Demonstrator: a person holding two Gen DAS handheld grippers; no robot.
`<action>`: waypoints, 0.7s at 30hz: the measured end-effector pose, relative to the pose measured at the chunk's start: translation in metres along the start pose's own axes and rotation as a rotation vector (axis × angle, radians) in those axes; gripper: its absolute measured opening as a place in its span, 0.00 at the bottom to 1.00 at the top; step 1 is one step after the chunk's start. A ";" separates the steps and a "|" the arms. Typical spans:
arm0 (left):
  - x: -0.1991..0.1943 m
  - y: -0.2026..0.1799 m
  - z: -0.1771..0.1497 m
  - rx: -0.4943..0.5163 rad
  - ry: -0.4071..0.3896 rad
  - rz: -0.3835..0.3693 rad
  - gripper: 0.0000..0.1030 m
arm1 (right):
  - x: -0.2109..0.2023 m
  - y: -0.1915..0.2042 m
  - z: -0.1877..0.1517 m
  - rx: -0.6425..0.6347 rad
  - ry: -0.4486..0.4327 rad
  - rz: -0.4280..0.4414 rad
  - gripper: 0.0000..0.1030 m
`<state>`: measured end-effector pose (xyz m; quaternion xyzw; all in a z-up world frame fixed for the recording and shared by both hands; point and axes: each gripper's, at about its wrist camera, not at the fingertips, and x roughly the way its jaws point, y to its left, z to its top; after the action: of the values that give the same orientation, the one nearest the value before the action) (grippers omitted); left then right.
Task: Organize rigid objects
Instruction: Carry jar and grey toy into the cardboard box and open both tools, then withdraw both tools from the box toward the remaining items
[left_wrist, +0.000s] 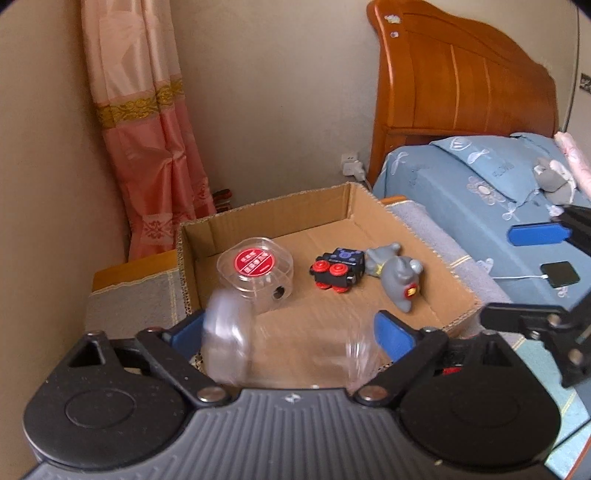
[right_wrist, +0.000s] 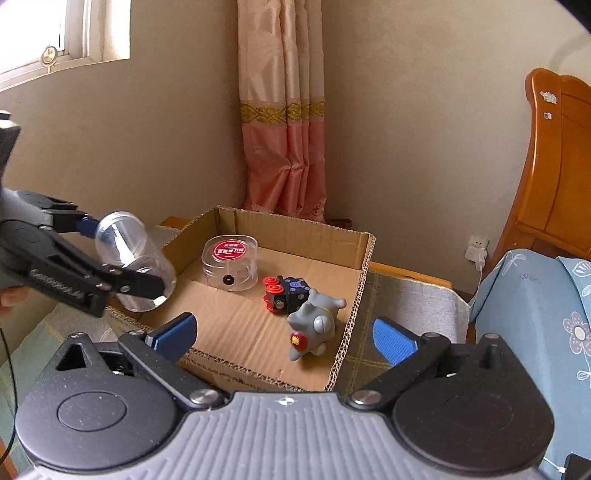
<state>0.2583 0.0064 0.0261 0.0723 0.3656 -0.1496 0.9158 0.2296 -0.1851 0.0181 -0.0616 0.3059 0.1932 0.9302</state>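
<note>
cardboard box (right_wrist: 364, 251): holds a clear round case with a red lid (right_wrist: 229, 266), a black toy train (right_wrist: 286, 293), a grey toy animal (right_wrist: 314, 326) | left gripper (left_wrist: 291, 334): fingers spread, clear jar (right_wrist: 135, 264) between them over the box's near corner | right gripper (right_wrist: 284, 334): fingers spread, nothing between

clear jar (left_wrist: 291, 350) motion-blurred; phone (left_wrist: 561, 274) partly hidden behind tongs

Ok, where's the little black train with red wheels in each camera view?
Left wrist view: the train sits mid-frame inside the cardboard box, just left of the grey toy.
Right wrist view: train at centre, behind the grey toy.
Shared landmark: the round clear case with a red label.
</note>
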 end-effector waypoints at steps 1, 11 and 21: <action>0.001 0.000 0.000 -0.002 0.007 0.006 0.96 | -0.002 0.001 -0.001 -0.004 -0.001 0.001 1.00; -0.014 0.006 -0.016 -0.029 0.011 0.008 0.97 | -0.014 0.019 -0.013 -0.007 0.010 0.019 1.00; -0.042 0.010 -0.042 -0.063 -0.028 0.021 0.98 | -0.026 0.035 -0.032 0.027 0.020 0.000 1.00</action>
<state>0.2057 0.0357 0.0255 0.0449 0.3567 -0.1294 0.9241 0.1791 -0.1691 0.0084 -0.0511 0.3177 0.1884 0.9279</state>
